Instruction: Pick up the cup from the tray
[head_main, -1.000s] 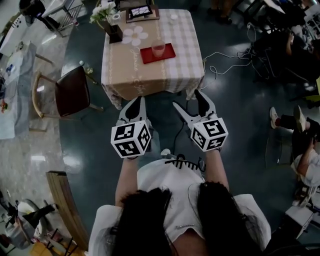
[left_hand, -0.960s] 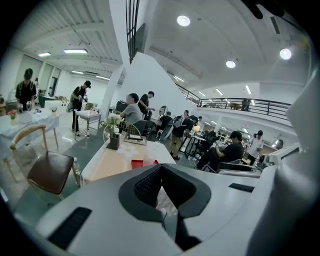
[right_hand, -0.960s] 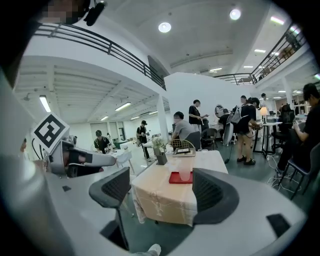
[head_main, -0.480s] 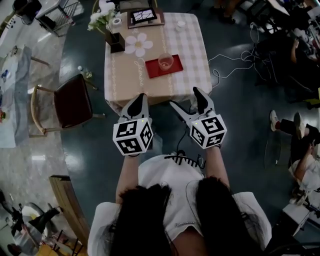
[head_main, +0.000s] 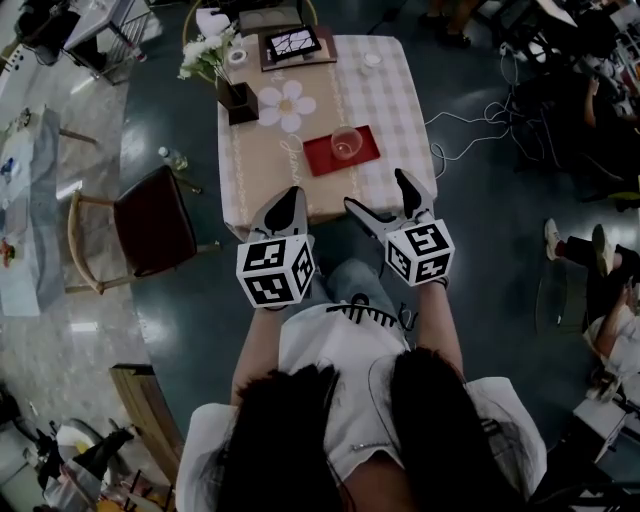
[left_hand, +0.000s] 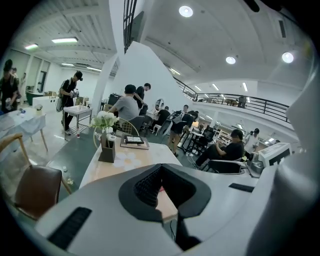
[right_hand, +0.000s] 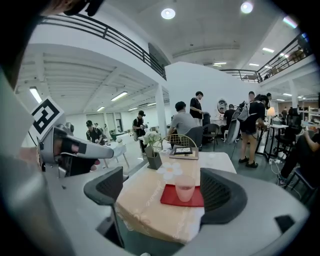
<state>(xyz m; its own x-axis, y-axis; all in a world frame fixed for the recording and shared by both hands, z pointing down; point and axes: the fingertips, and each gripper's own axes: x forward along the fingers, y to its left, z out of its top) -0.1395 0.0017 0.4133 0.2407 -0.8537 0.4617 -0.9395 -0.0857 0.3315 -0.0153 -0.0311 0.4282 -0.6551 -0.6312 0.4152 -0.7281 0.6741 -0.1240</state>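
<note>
Nearest us, our left gripper (head_main: 287, 196) sits clenched and empty, our right gripper (head_main: 378, 192) is spreading its jaws on nothing — farther off the cup (head_main: 347, 141) stands on the tray (head_main: 320, 158), and a hasty reach could tip it over.

A cloth-covered table (head_main: 390, 100) carries a red tray (head_main: 320, 160), a flower vase (head_main: 238, 97), a flower-shaped mat (head_main: 287, 105) and a dark frame (head_main: 292, 43).

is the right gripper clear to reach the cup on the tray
Probably yes: the right gripper, jaws opening and empty, faces the cup on the tray with nothing between.
</note>
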